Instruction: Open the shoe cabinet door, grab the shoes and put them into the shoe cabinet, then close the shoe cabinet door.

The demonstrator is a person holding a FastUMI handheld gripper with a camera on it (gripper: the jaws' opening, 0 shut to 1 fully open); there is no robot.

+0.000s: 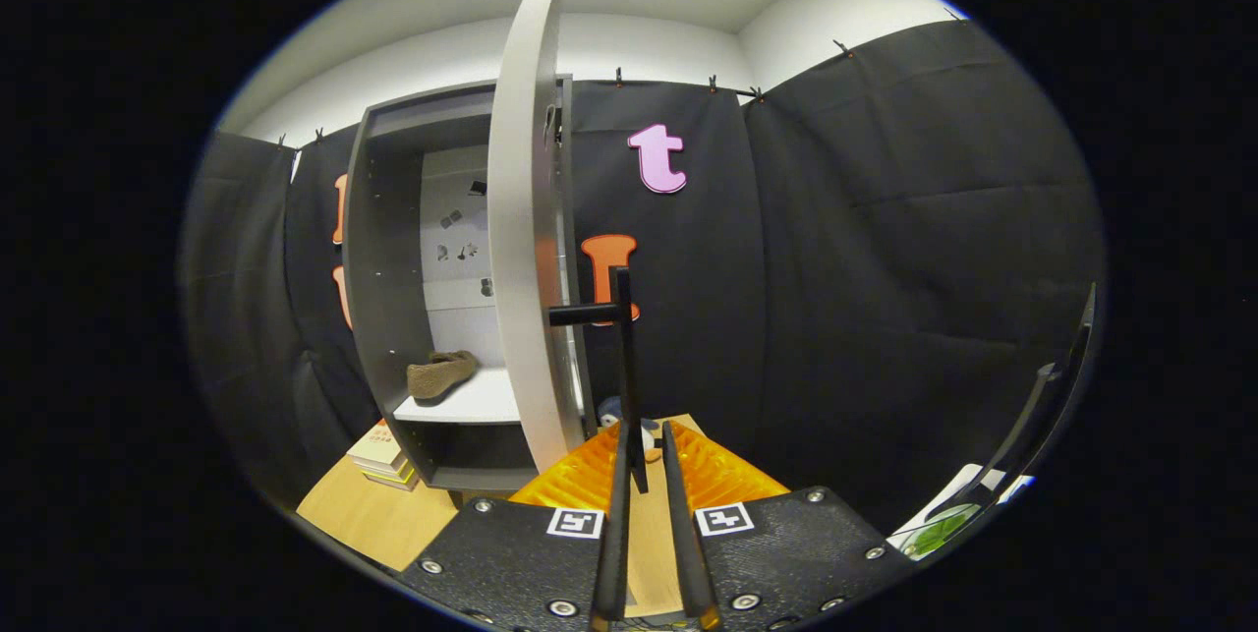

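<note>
Stack of books (381,456): on the wooden counter (378,514), just left of the cabinet's foot; upper covers pale, the lower ones partly cut off from my view.

Shoe cabinet (378,268): grey, upright, its opening turned toward me and a little to the right. Pale back panel carries several small dark marks, too small to make out. A white shelf (472,401) crosses the lower part; the dark compartment beneath it is hard to see into.

Shoe (440,373): brown, soft-looking, lying on the white shelf inside the cabinet. Long axis runs roughly left to right along the shelf. Which end is the toe, I cannot tell. Its right end sits close to the door's edge.

Cabinet door (526,219): pale grey, swung wide open, seen almost edge-on. It stands between me and the right part of the cabinet interior, hiding that side of the shelf.

Door handle (614,357): a dark bar running up and down, joined to the door by a short dark stem. Its lower end reaches down between my fingers.

My claw (644,440): fingers nearly together, with the bar's lower end in the narrow gap. Whether both fingers press on it, I cannot tell.

Right of the claw: a dark curved frame (1042,416) with something white and green at its base, cut off and unclear.
</note>
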